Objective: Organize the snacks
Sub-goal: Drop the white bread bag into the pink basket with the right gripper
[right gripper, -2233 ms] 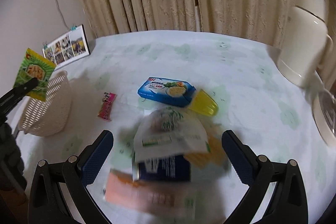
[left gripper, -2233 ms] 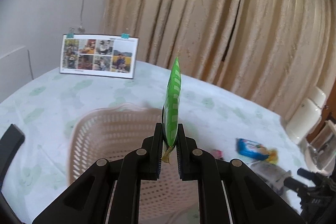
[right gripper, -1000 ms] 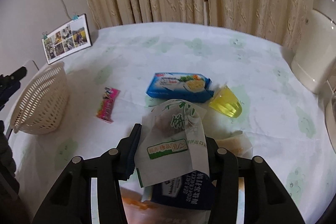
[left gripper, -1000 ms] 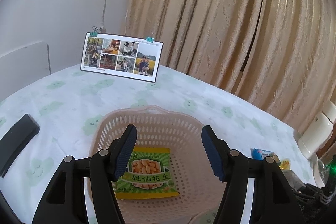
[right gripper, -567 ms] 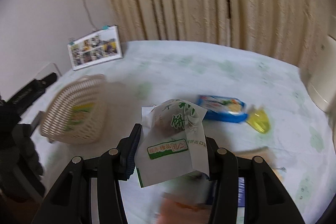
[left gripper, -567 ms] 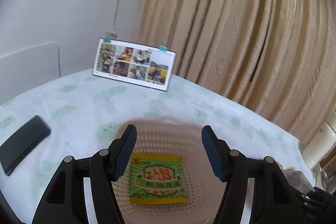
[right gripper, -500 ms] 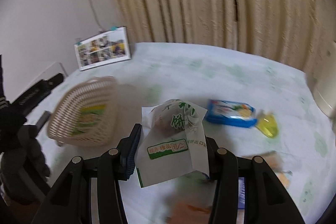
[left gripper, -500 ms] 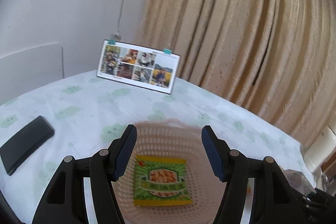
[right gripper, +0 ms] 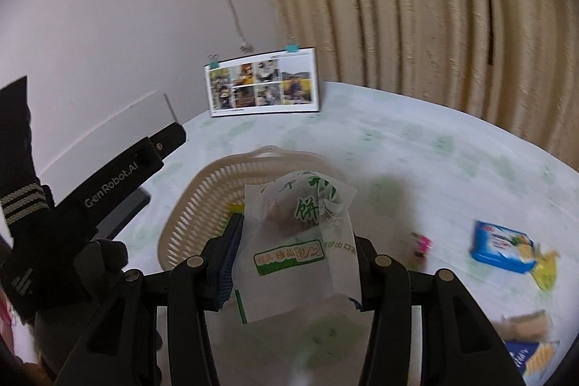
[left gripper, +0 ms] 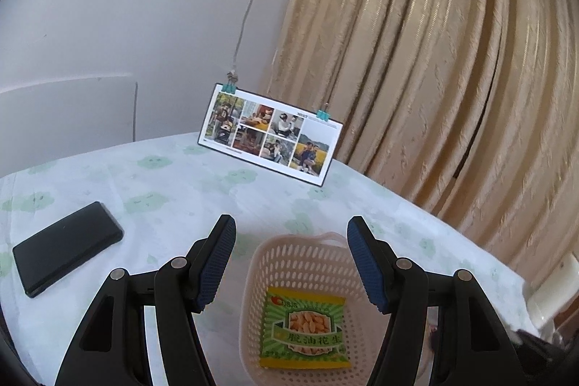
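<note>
A pink perforated basket [left gripper: 289, 252] [right gripper: 202, 194] stands on the table, with a green peanut packet [left gripper: 307, 328] lying flat inside it. My left gripper [left gripper: 291, 263] hangs open above the basket with nothing between its fingers. My right gripper [right gripper: 293, 259] is shut on a white pastry packet [right gripper: 296, 241] with green print, held in front of the basket's near rim. The left gripper's arm [right gripper: 119, 169] shows at the left of the right wrist view.
A black phone [left gripper: 67, 246] lies left of the basket. A photo calendar [left gripper: 269, 134] [right gripper: 262, 87] stands at the back by a beige curtain. To the right lie a pink candy [right gripper: 419, 245], a blue biscuit pack [right gripper: 501, 248], a yellow jelly cup [right gripper: 544, 272] and more packets [right gripper: 524, 342].
The left gripper dropped the green peanut packet into the basket, opened and pulled back. The right gripper shut on the white pastry packet, lifted it and carried it left toward the basket.
</note>
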A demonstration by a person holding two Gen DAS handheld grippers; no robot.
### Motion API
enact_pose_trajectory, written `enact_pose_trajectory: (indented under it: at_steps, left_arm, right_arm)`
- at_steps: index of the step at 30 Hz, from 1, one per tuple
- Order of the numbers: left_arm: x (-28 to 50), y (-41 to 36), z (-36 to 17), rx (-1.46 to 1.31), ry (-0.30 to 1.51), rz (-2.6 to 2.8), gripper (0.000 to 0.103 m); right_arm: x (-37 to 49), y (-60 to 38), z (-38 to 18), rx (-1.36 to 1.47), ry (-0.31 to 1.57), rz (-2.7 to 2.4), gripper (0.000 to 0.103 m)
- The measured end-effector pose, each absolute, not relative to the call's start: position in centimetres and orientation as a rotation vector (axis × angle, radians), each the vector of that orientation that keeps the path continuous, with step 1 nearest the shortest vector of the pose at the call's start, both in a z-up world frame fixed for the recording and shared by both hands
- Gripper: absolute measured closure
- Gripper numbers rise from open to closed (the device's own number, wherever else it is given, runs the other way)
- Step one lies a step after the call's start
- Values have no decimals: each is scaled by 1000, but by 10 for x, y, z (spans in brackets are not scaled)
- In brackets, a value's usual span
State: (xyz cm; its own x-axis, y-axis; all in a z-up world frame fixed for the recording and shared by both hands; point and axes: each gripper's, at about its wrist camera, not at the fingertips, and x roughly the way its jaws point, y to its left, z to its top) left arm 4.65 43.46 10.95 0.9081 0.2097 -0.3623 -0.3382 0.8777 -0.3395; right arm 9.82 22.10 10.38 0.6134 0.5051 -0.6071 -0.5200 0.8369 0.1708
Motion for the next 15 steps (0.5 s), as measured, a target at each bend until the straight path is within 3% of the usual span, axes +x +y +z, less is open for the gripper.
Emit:
enact_pose_trajectory:
  at_steps: [4, 6, 15]
  left_arm:
    - [43, 443, 109, -435, 314, 312, 38]
    - [43, 445, 109, -440, 315, 314, 38]
    - [45, 443, 109, -431, 323, 298, 38]
  right_arm:
    - [105, 236, 96, -9, 720, 631, 46]
    - [105, 239, 95, 3, 708, 632, 33]
    - [106, 226, 91, 41, 709, 618, 32]
